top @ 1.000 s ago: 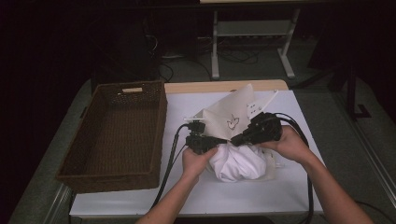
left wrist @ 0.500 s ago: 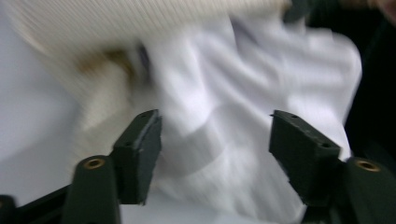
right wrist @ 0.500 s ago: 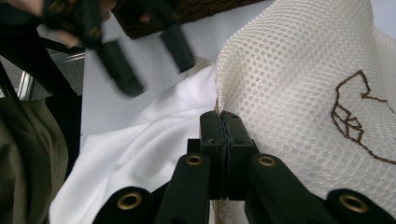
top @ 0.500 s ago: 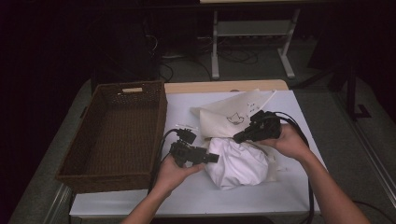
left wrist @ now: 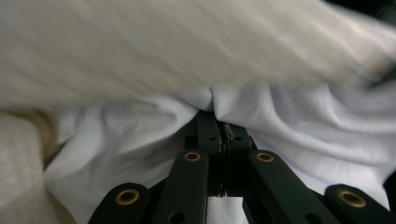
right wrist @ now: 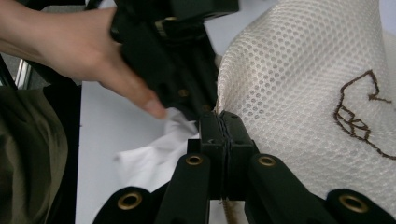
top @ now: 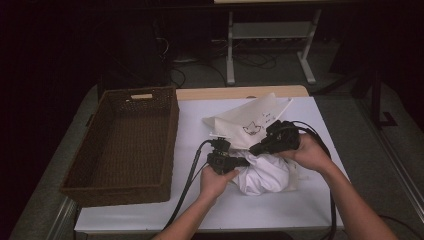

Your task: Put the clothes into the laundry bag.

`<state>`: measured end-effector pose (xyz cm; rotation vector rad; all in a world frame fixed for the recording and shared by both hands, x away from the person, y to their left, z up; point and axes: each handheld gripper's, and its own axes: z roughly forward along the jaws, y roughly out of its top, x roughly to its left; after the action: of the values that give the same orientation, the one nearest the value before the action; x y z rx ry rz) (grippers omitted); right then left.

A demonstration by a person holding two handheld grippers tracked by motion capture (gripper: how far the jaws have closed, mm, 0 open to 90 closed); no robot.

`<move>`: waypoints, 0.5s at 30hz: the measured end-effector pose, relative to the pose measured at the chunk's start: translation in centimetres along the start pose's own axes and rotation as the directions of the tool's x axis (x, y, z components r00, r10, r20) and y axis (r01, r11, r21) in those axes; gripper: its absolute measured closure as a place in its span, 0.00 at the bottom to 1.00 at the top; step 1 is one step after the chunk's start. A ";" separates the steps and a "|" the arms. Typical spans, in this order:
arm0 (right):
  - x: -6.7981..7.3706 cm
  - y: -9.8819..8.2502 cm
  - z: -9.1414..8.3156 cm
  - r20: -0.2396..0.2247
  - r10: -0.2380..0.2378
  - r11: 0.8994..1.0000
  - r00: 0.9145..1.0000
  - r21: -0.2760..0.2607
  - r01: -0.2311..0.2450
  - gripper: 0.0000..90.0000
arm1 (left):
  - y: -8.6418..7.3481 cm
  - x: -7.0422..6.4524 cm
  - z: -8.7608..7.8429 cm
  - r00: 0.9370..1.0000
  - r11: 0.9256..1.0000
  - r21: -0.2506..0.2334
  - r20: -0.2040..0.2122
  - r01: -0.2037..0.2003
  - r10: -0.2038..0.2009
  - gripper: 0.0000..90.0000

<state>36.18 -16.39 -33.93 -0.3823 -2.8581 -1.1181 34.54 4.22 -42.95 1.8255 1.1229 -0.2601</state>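
A cream mesh bag [top: 245, 120] with a brown stitched figure lies over a bundled white cloth [top: 265, 175] at the middle of the table. From the left, my left gripper [top: 246, 161] reaches into the bundle and is shut on a fold of the white cloth [left wrist: 303, 121]; the jaws meet at the pinch [left wrist: 218, 119]. My right gripper [top: 254, 149] comes from the right and is shut on the edge of the mesh bag [right wrist: 299, 93], where its jaws are pressed together [right wrist: 223, 116]. The two gripper tips sit very close. Part of the cloth is hidden under the bag.
An empty brown wicker basket [top: 120, 145] stands at the left of the white table cover [top: 200, 210]. A bare wooden strip [top: 240, 92] runs along the far edge. Cables trail from both grippers toward the near edge. A hand [right wrist: 84, 51] holds the left gripper just beyond my right jaws.
The left gripper drew back to the left, then came right again and shut on the white cloth. The mesh bag, raised a second ago, now lies lower over the bundle.
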 end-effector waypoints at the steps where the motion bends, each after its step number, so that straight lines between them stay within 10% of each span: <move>1: 0.0 0.0 0.0 0.000 0.000 1.000 1.000 0.000 0.000 0.99 | 0.0 0.0 0.0 1.000 1.000 0.000 0.000 0.000 0.000 0.98; 7: 0.5 0.2 -0.8 0.005 -0.016 1.000 1.000 -0.019 0.016 0.99 | 1.2 0.6 0.1 0.999 0.998 -0.055 -0.031 0.038 -0.040 0.93; 15: -0.9 -1.0 -1.2 0.032 0.035 0.999 0.999 -0.035 -0.034 0.98 | 0.2 -1.2 -4.7 0.996 0.994 0.072 0.008 -0.084 0.084 0.53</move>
<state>36.72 -18.06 -33.81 -0.4534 -2.8515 -1.1678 32.74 7.27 -39.57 1.9299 1.0426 -0.2589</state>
